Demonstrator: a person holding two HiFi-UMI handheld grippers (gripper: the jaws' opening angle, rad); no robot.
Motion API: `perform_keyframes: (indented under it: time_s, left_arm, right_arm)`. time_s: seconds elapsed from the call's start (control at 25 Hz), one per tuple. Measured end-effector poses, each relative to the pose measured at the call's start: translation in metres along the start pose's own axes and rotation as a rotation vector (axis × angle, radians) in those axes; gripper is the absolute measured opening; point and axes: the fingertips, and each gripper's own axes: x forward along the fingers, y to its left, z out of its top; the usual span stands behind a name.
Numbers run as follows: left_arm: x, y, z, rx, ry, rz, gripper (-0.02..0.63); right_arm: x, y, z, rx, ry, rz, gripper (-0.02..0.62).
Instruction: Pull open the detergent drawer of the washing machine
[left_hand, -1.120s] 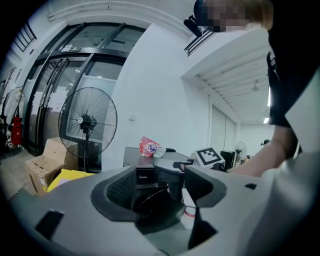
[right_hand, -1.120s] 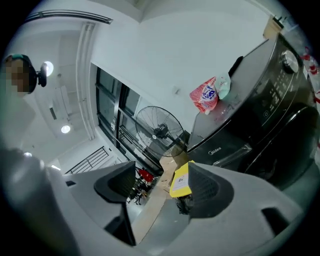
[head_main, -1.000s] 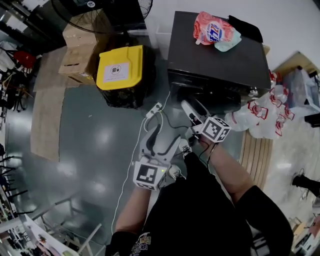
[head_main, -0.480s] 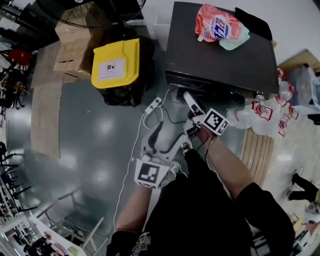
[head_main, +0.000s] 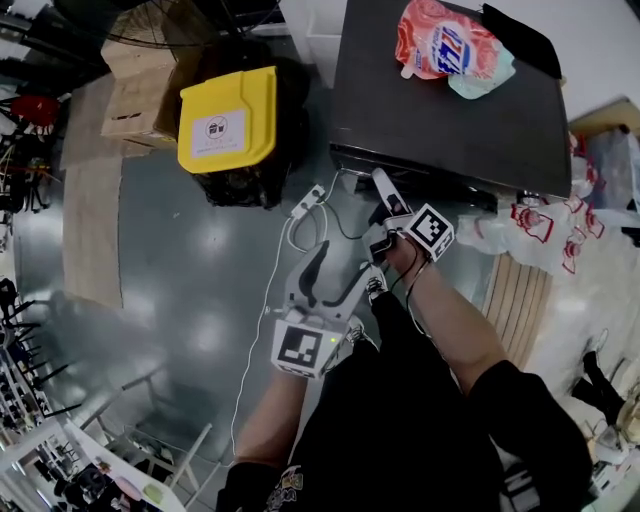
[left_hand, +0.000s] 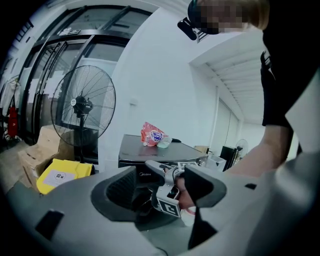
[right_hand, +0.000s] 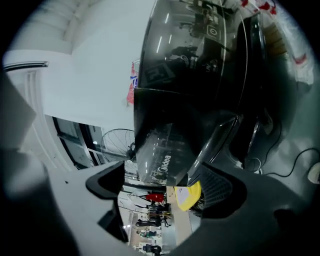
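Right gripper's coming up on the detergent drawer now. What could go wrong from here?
1. The right gripper is rolled, and its jaws are opening with nothing held. With a shallow bite, the pads might slip off the glossy front of the detergent drawer.
2. The open left gripper sits right behind the right one, so pulling back hard may knock them together.

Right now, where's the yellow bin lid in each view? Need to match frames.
Head view: yellow bin lid upper left, left of the washing machine.
Left gripper view: lid lower left, below the fan.
Right gripper view: lid low centre, under the washing machine.
Shared landmark: the washing machine.
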Motion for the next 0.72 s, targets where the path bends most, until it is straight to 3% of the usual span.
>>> perform_keyframes:
  time_s: [0.08, 0.2, 0.4, 0.72]
  left_arm:
    - [0.004, 0.002, -0.002, -0.008, 0.006, 0.003, 0.275]
    - [0.009, 0.005, -0.003, -0.029, 0.026, 0.005, 0.275]
    - [0.013, 0.012, -0.005, -0.019, 0.012, 0.008, 0.275]
    - [0.016, 0.020, 0.001, -0.034, 0.021, -0.006, 0.275]
  right_arm:
    - [0.002, -0.009, 0.003, 0.039, -0.015, -0.045, 0.483]
    - [0.012, -0.008, 0.007, 0.057, -0.030, -0.011, 0.489]
    - [0.020, -0.013, 0.013, 0.061, -0.039, -0.043, 0.488]
    - [0.026, -0.011, 0.015, 0.035, -0.053, -0.019, 0.476]
